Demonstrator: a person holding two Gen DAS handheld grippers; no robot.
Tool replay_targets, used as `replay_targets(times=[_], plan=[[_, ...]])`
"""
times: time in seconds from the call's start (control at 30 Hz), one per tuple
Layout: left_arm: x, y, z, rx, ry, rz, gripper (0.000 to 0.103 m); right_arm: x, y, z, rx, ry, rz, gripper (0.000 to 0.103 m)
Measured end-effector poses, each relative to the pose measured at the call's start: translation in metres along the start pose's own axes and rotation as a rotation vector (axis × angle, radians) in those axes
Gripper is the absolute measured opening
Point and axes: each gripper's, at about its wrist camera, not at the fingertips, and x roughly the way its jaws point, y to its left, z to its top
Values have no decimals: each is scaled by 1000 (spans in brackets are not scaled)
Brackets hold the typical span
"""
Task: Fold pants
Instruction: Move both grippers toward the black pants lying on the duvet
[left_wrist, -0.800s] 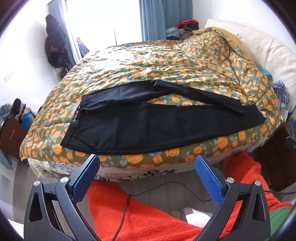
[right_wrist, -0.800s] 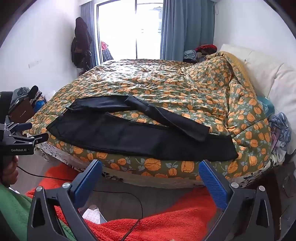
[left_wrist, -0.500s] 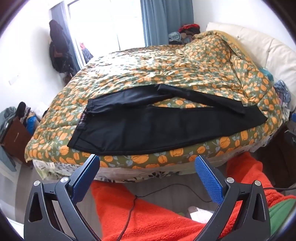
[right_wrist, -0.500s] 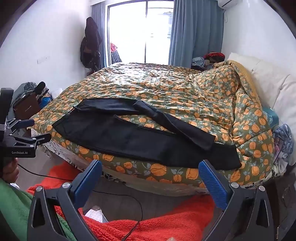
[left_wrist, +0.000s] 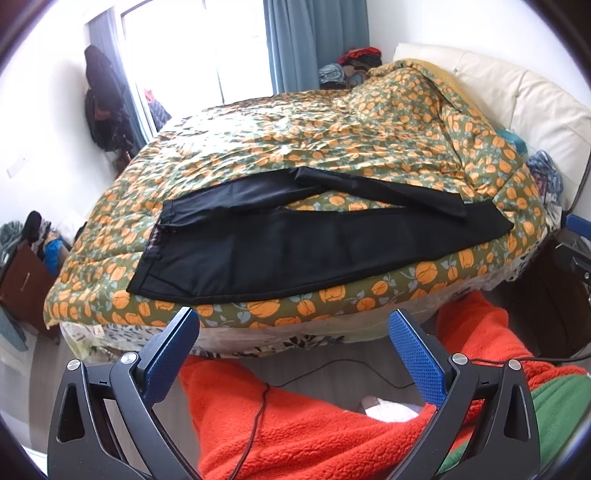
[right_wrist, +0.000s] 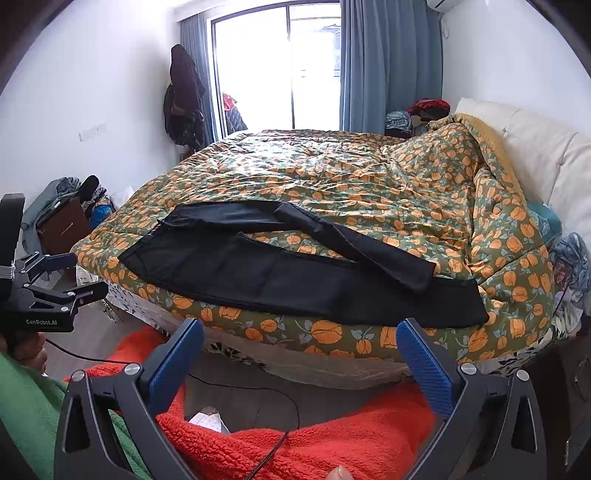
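Note:
Black pants (left_wrist: 295, 243) lie spread along the near edge of the bed, waistband at the left, hems at the right; the far leg crosses slantwise onto the near leg. They also show in the right wrist view (right_wrist: 295, 269). My left gripper (left_wrist: 293, 339) is open and empty, held off the bed below its near edge. My right gripper (right_wrist: 299, 347) is open and empty, also short of the bed edge. The left gripper shows at the left of the right wrist view (right_wrist: 66, 277).
The bed carries an orange-flowered green quilt (right_wrist: 351, 177) bunched at the right by a cream headboard (right_wrist: 535, 147). My red fleece legs (left_wrist: 314, 424) and a black cable (left_wrist: 258, 413) are below. A brown cabinet (right_wrist: 62, 225) with clutter stands left. Clothes (right_wrist: 570, 258) hang at the right.
Both wrist views have tilted up and drawn back a little; the pants sit lower and farther in view. The pants have not moved. Both grippers stay open.

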Motion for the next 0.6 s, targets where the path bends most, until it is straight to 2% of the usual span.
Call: replay_targets(times=[0.13,0.33,0.43,0.6], plan=[[8,0,4,-22,29,-38,102,2,0,0,9,-1,17,103],[14,-4,1,-29,57,-28,102,4,-3,-3,13,5,15,103],[17,-1,-1,-42,84,-64,102,8,-4,-4,19,13,26,103],[21,3,1,-61,90,-58,102,12,3,-5,-9,22,33,103]])
